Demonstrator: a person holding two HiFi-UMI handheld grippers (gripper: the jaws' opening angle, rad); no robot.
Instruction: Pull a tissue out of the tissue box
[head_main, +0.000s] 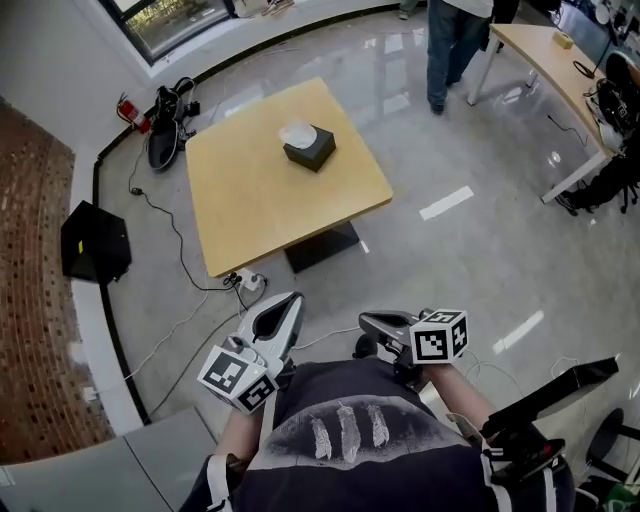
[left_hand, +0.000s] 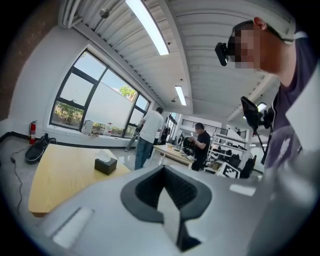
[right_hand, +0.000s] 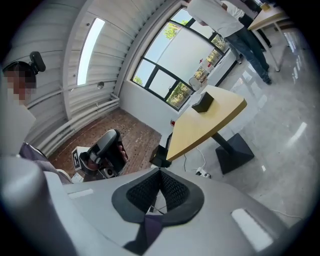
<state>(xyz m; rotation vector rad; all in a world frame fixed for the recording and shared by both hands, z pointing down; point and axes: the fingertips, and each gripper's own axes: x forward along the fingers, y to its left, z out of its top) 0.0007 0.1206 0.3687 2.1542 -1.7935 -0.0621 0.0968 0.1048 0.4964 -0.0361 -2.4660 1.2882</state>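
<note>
A black tissue box (head_main: 311, 150) with a white tissue (head_main: 296, 132) sticking out of its top stands at the far side of a square wooden table (head_main: 260, 195). Both grippers are held close to the person's chest, well short of the table. My left gripper (head_main: 287, 303) points toward the table, its jaws shut with nothing between them. My right gripper (head_main: 367, 321) is beside it, jaws also together and empty. In the left gripper view the box (left_hand: 105, 165) sits beyond the closed gripper (left_hand: 163, 170). The right gripper view shows the box (right_hand: 202, 103) far off past its closed gripper (right_hand: 159, 173).
A power strip (head_main: 247, 283) and cables lie on the floor at the table's near edge. A black case (head_main: 96, 242) sits on the floor at left. A person (head_main: 452, 45) stands beyond the table by a second desk (head_main: 555, 60). Dark equipment (head_main: 540, 415) is at lower right.
</note>
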